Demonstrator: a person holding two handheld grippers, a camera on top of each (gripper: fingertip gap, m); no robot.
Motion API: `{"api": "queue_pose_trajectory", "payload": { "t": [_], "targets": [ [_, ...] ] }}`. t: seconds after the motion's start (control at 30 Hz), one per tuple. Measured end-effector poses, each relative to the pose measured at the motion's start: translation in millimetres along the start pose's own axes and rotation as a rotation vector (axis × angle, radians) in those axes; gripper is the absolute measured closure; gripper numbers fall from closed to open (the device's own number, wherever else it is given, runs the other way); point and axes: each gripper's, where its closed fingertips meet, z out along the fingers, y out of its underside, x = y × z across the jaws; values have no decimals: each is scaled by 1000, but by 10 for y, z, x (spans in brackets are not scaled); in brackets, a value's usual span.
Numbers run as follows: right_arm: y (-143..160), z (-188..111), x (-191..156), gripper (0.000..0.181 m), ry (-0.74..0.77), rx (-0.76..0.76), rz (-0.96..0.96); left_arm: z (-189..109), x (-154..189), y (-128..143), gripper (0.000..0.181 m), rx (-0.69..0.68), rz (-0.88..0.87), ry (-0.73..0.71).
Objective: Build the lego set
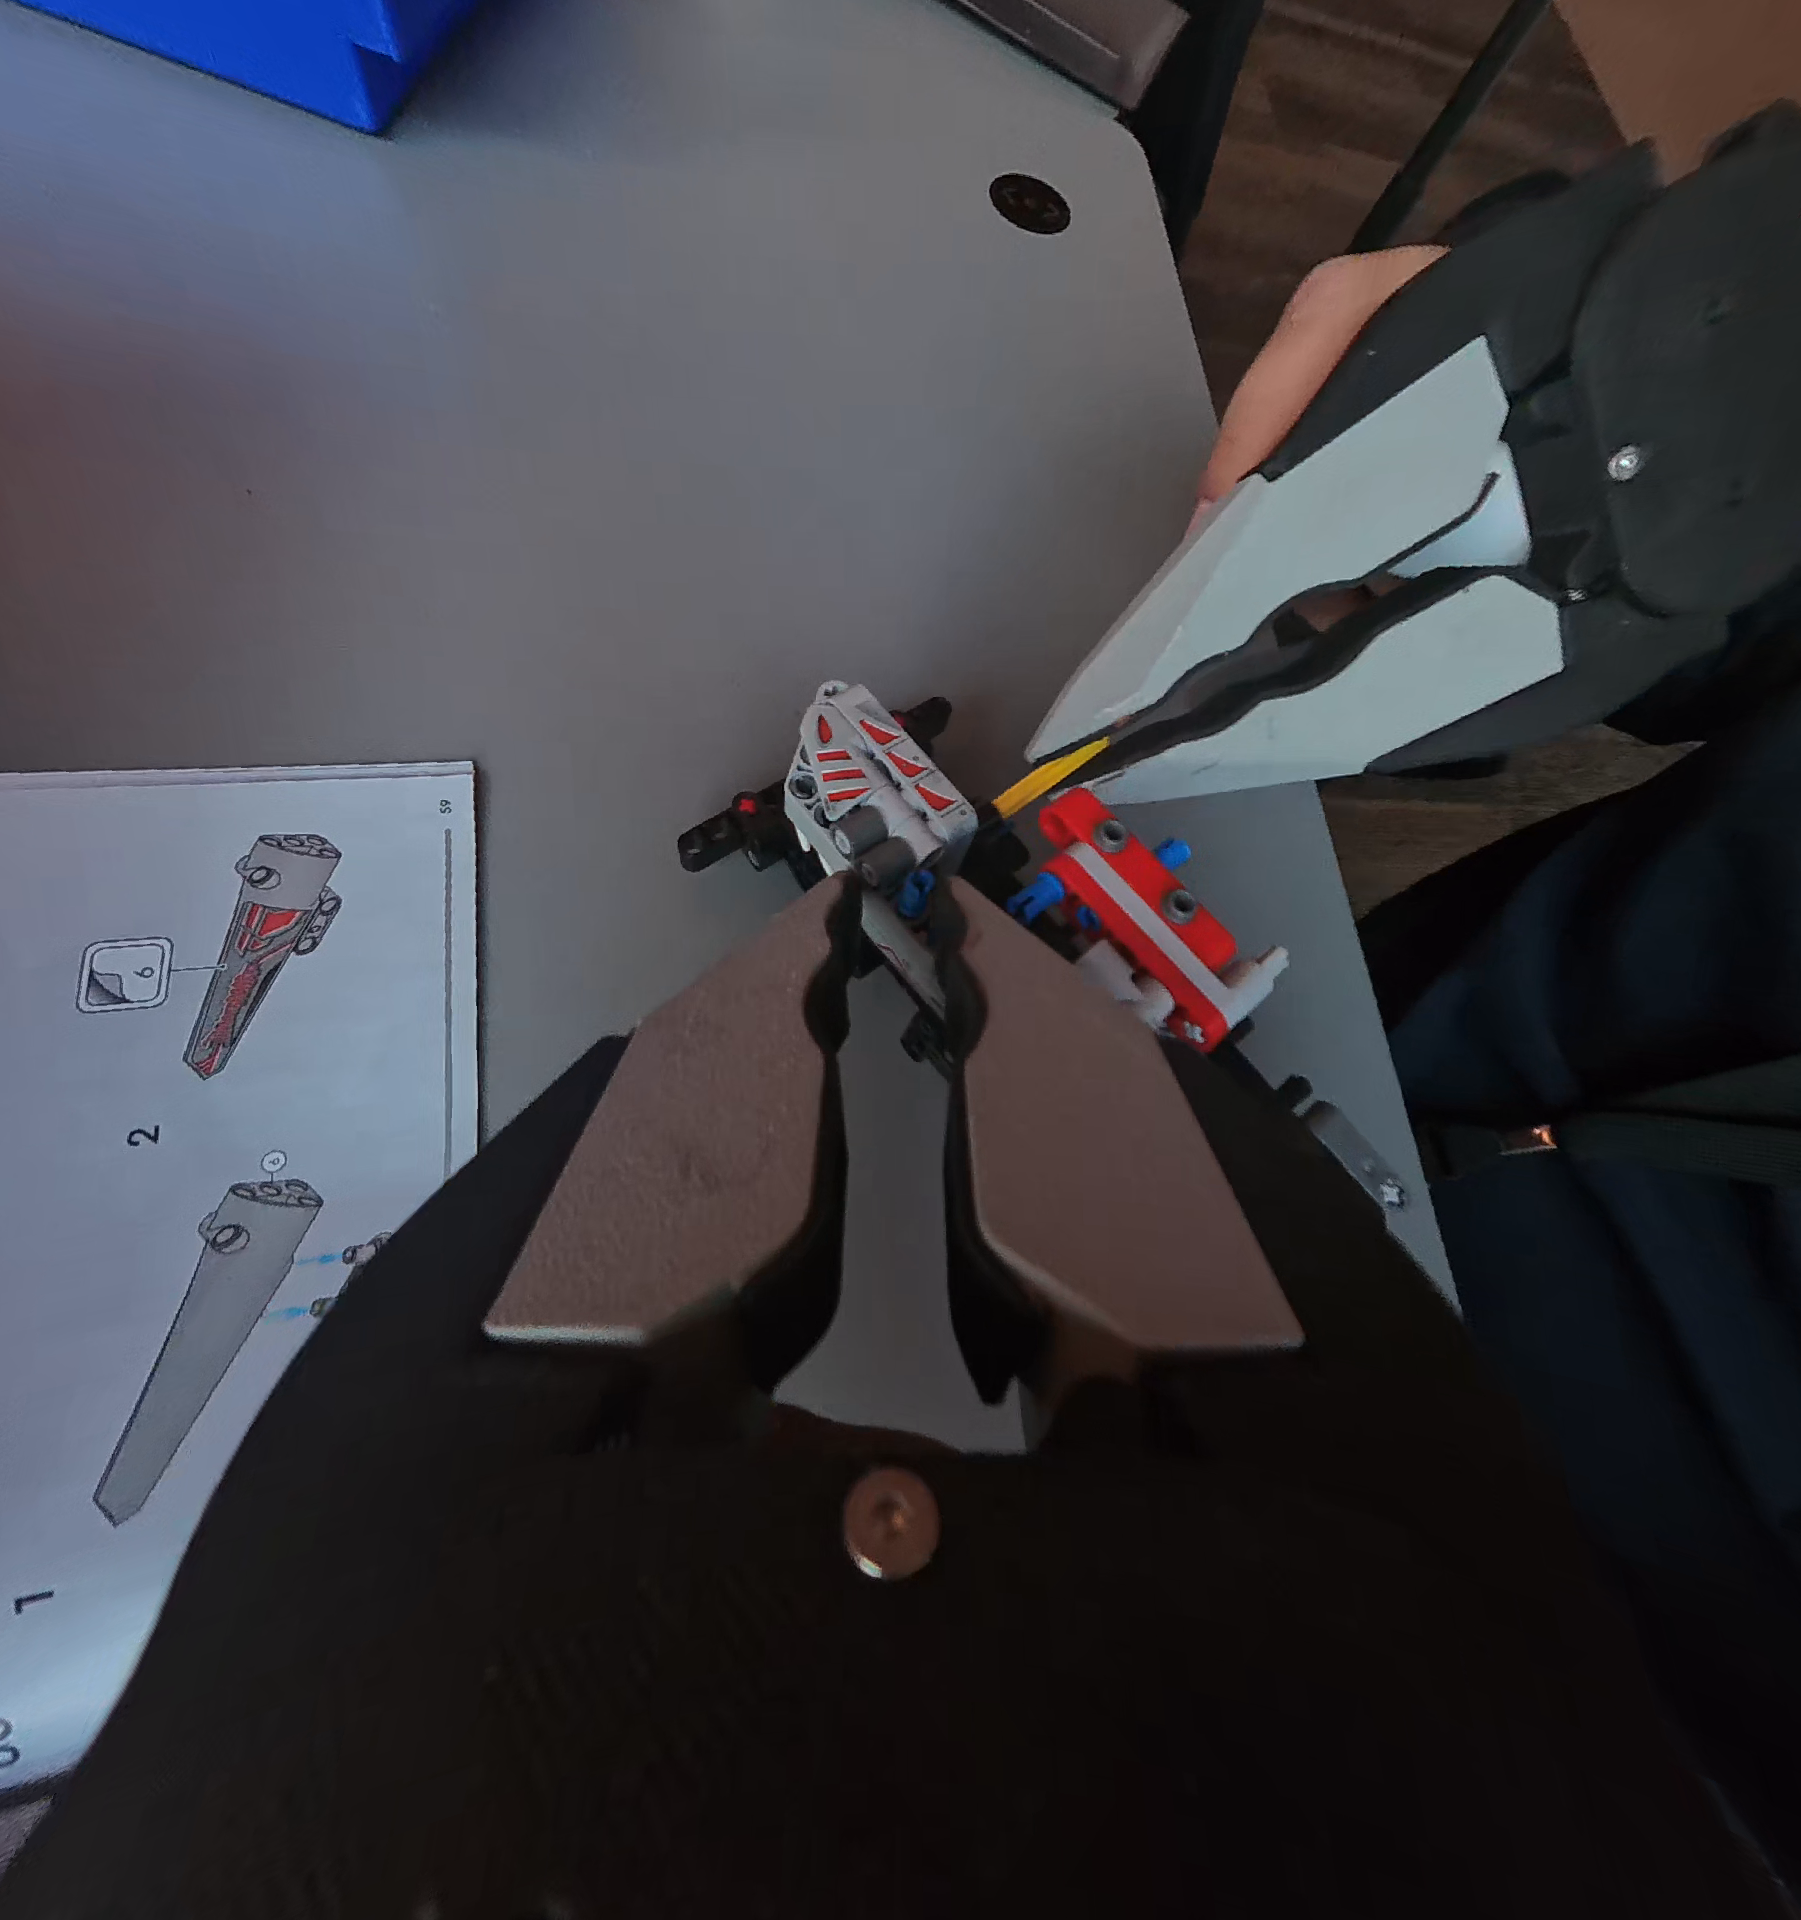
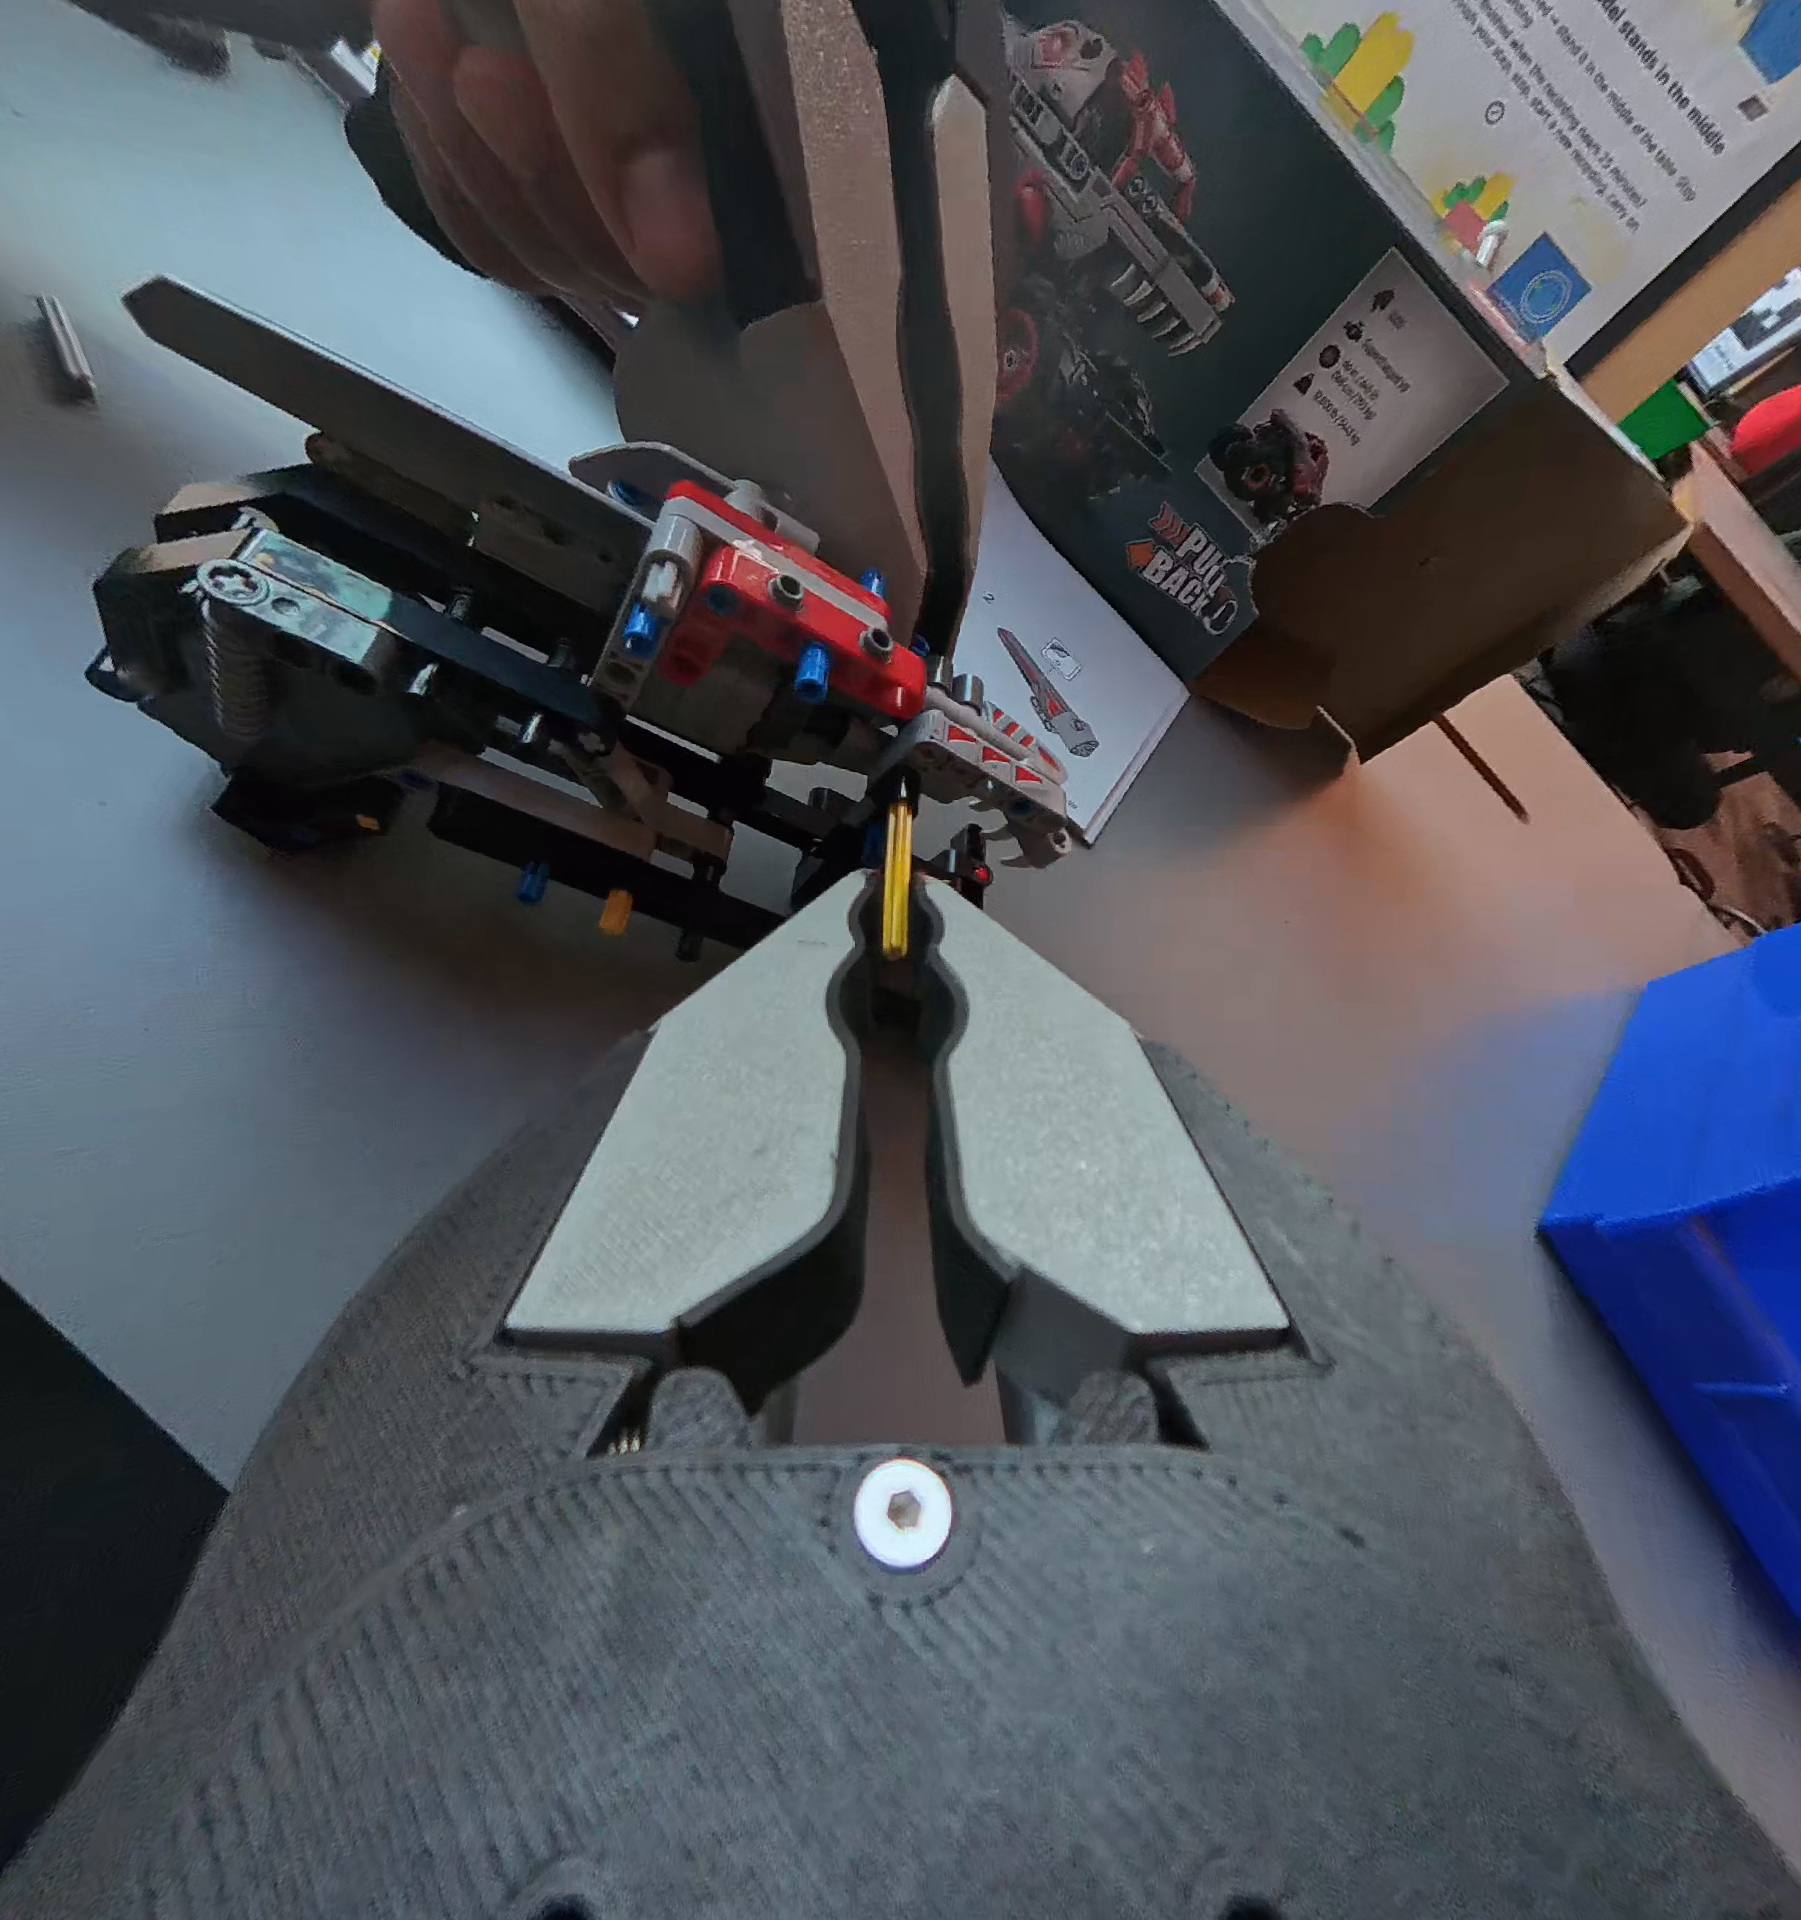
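Observation:
The part-built lego model (image 2: 439,644) lies on the grey table (image 1: 563,468), black frame with a red block (image 1: 1135,904) and a grey panel with red stripes (image 1: 875,779). My left gripper (image 1: 896,894) is closed on the model just behind the striped panel. It comes down from the top in the right wrist view (image 2: 927,623). My right gripper (image 2: 896,899) is shut on a thin yellow axle (image 2: 896,883). The axle's free end touches the model under the striped panel. In the left wrist view the right gripper (image 1: 1041,753) comes in from the right with the axle (image 1: 1041,779).
An open instruction booklet (image 1: 200,1091) lies left of the model. A blue bin (image 2: 1727,1247) stands on the table; it also shows in the left wrist view (image 1: 283,52). The set's box (image 2: 1239,364) stands behind the booklet. The table edge (image 1: 1332,852) runs close beside the model. The tips of one gripper are about 4 cm away from the tips of the other.

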Motion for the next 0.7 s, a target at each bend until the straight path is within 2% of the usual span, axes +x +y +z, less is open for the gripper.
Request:
{"api": "queue_pose_trajectory", "payload": {
  "t": [0.1, 0.47, 0.6, 0.63, 0.7],
  "targets": [
    [-5, 10, -3, 179, -19, 24, 28, -7, -3, 7, 171, 11, -6, -12],
    [-18, 45, 11, 179, -45, 29, -87, -19, -27, 22, 173, 20, -27, -44],
    [-15, 60, 10, 179, -81, 66, 32, -23, -32, 24, 173, 19, -31, -61],
    [-30, 74, -16, 179, -104, 86, 50, 5, 46, 18, 173, 23, -29, -23],
    [-47, 89, -13, 179, -105, 97, 31, 29, 48, 14, 173, 11, -11, -49]
  ]
}}
